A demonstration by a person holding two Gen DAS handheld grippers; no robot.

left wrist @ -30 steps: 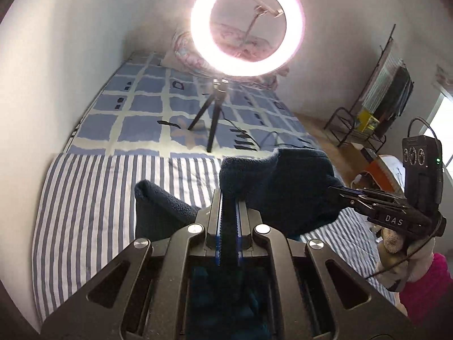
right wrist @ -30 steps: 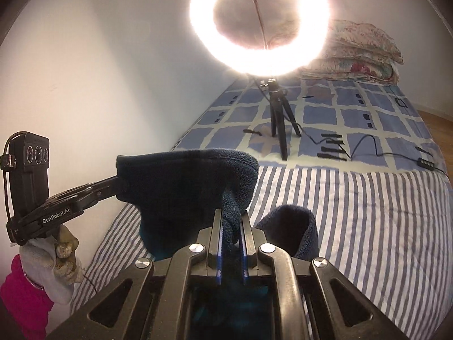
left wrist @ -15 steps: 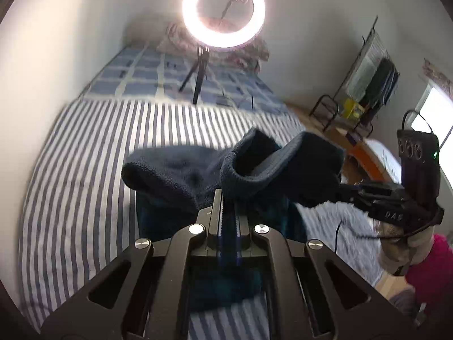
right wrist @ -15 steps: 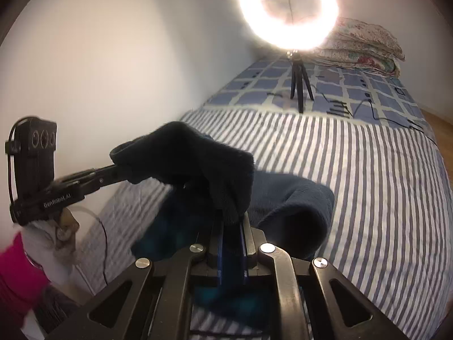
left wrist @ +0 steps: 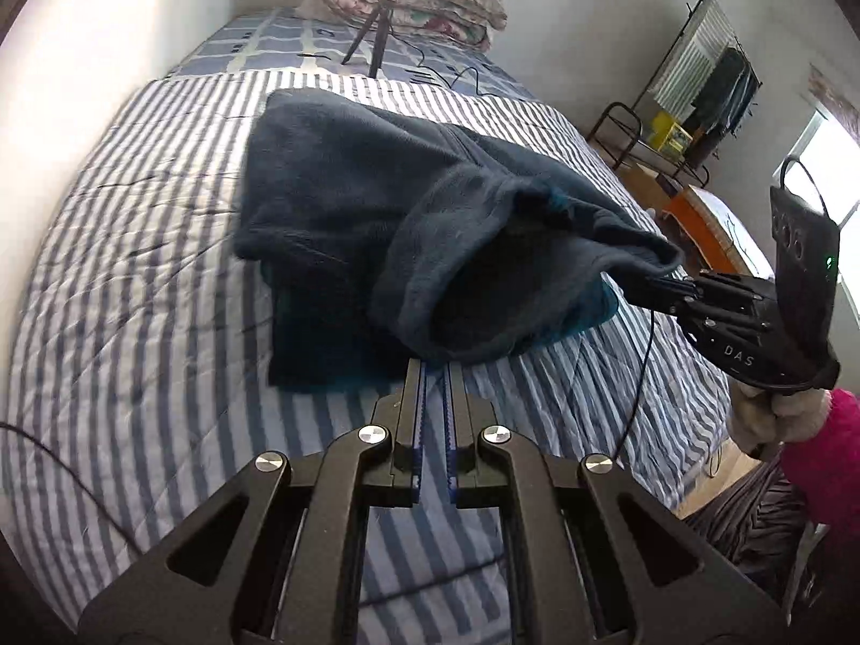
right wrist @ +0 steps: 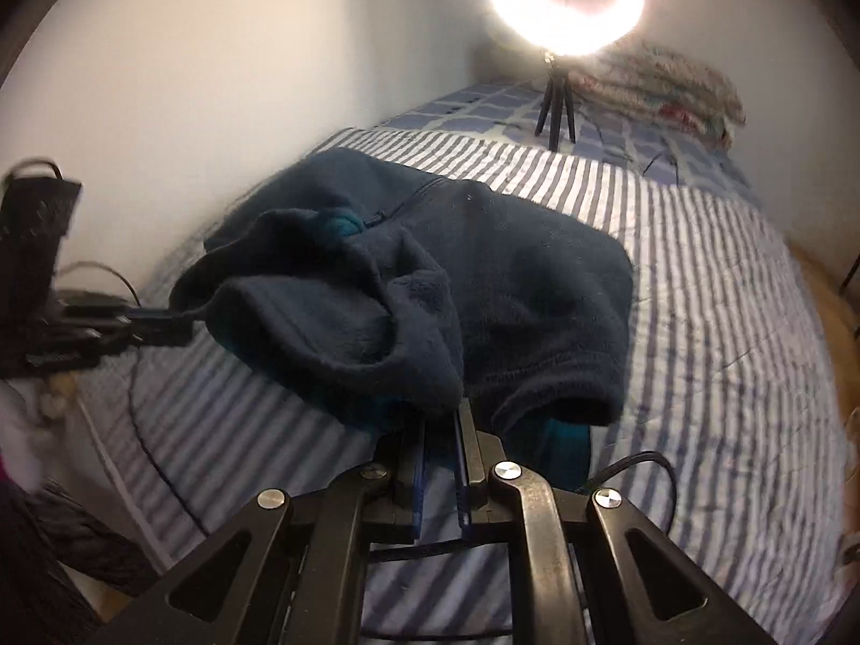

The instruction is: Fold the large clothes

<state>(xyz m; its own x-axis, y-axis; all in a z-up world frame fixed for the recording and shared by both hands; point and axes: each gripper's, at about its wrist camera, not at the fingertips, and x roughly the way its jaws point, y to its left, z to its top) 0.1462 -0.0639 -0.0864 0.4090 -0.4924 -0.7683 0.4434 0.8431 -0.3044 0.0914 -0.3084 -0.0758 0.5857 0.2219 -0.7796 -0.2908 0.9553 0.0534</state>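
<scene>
A dark navy fleece garment (left wrist: 376, 226) lies partly folded on the striped bedsheet (left wrist: 134, 295); it also shows in the right wrist view (right wrist: 510, 279). My left gripper (left wrist: 432, 371) is at the garment's near hem, jaws slightly apart with fabric at the tips. My right gripper (right wrist: 441, 419) has its jaws slightly apart with the hem at the tips. In the left wrist view the right gripper (left wrist: 666, 285) pinches the hem's right corner. In the right wrist view the left gripper (right wrist: 177, 322) holds the left corner. The hem between them hangs just above the bed.
A ring light on a tripod (right wrist: 559, 107) stands on the checked blanket (left wrist: 279, 48) at the bed's far end, with cables and pillows (left wrist: 457, 0) behind. A wall runs along the left. A clothes rack (left wrist: 699, 80) stands to the right. A cable (right wrist: 634, 467) lies near me.
Both grippers have pulled back toward the near end of the bed and lowered, carrying the raised hem over the garment. The garment now lies spread on the sheet.
</scene>
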